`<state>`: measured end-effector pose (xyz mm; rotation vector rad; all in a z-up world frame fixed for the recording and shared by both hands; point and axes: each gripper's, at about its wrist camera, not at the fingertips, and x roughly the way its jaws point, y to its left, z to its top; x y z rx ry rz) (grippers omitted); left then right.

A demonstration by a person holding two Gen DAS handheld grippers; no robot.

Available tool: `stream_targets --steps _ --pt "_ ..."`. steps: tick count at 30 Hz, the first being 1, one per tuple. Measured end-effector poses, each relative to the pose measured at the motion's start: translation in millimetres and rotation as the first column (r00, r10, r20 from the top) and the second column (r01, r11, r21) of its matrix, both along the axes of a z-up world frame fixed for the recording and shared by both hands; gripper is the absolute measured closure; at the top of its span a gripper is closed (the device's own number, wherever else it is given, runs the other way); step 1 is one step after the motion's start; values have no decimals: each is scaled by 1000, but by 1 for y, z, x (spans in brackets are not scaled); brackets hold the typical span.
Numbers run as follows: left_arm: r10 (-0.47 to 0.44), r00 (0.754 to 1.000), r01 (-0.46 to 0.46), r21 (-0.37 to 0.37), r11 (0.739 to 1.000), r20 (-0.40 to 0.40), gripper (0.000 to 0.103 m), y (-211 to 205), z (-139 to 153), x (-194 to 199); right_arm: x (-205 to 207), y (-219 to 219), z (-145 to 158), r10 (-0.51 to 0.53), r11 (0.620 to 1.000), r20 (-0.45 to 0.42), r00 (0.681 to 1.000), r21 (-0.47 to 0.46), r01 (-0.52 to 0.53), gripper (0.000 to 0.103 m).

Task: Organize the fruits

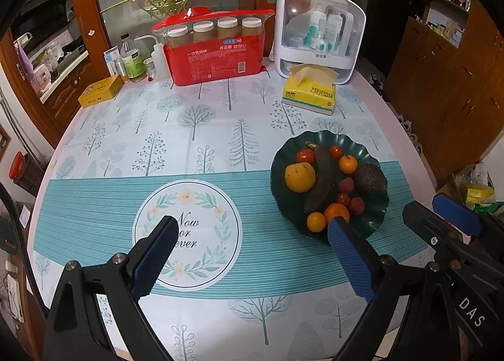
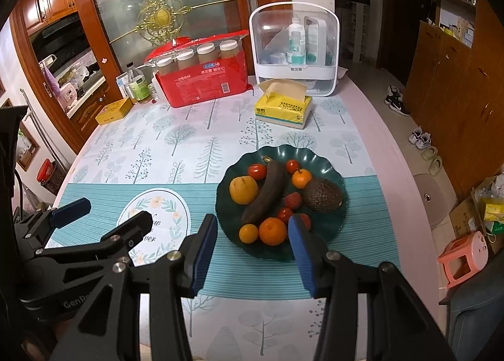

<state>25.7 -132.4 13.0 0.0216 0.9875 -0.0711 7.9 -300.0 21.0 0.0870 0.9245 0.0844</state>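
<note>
A dark green scalloped plate (image 1: 315, 137) (image 2: 283, 148) stands on the tree-print tablecloth. It holds a blackened banana (image 1: 321, 178) (image 2: 267, 191), an avocado (image 1: 370, 178) (image 2: 323, 194), a yellow-orange fruit (image 1: 299, 177) (image 2: 242, 189), several mandarins, small tomatoes and reddish lychees. My left gripper (image 1: 252, 225) (image 2: 107, 211) hovers open over the round "Now or never" print, left of the plate, with nothing in it. The right gripper (image 2: 252, 225) (image 1: 438, 210) is open and empty too, held just before the plate's near rim, in line with two mandarins (image 2: 272, 230).
Along the table's far side stand a red pack of paper cups (image 1: 217, 52), a white storage box with bottles (image 1: 321, 33), a yellow tissue pack (image 1: 310, 93), several bottles (image 1: 132, 59) and a yellow tin (image 1: 99, 92). A pink stool (image 2: 463, 255) is on the floor at right.
</note>
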Motion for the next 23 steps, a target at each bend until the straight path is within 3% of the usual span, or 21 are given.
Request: stream_targets --steps 23 --pt "-1 1000 1 -1 1000 -5 8 -1 -2 0 2 -4 -3 1 1000 -4 1000 2 -1 55"
